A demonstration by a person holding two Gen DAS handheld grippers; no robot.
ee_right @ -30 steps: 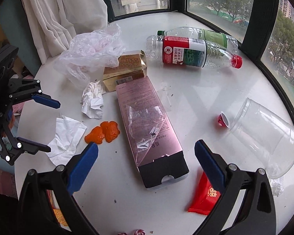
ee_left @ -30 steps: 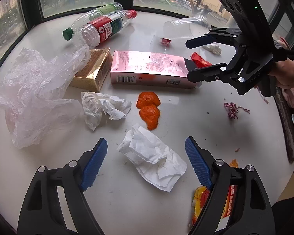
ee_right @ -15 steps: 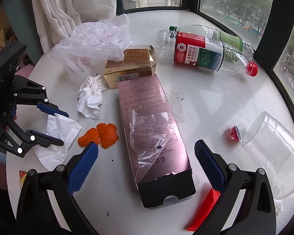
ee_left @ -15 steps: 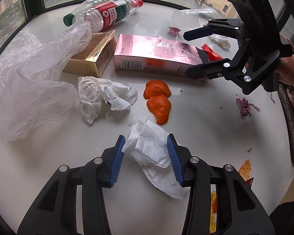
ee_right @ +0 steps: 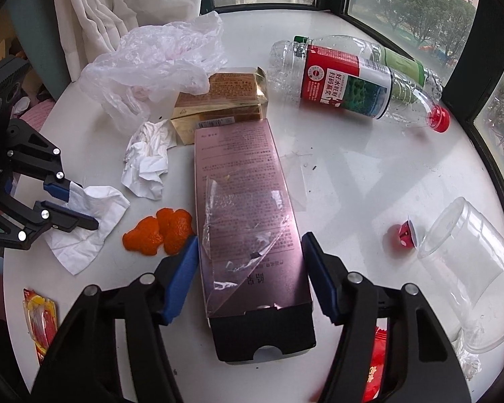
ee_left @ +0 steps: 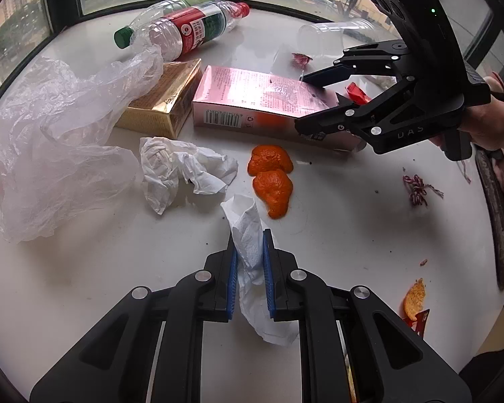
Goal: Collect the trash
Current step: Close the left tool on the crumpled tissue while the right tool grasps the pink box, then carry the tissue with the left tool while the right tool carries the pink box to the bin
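White tissue (ee_left: 250,255) clamped in left gripper (ee_left: 248,268) near table (ee_left: 117,268) edge, right gripper (ee_right: 252,275) spread astride pink box (ee_right: 245,208): lift straight, avoiding orange peel (ee_left: 272,181), before closing on box

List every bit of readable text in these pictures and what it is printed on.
"DAS": side of the right gripper, cut off by the hand.
"好水旺财 扫码赢奖", roughly: red label of the water bottle.
Pink box: print and barcode digits too small to read.
Gold box: print blurred.

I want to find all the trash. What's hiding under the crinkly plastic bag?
The plastic bag drapes over one end of the gold box. Anything else beneath its crumpled folds is covered.
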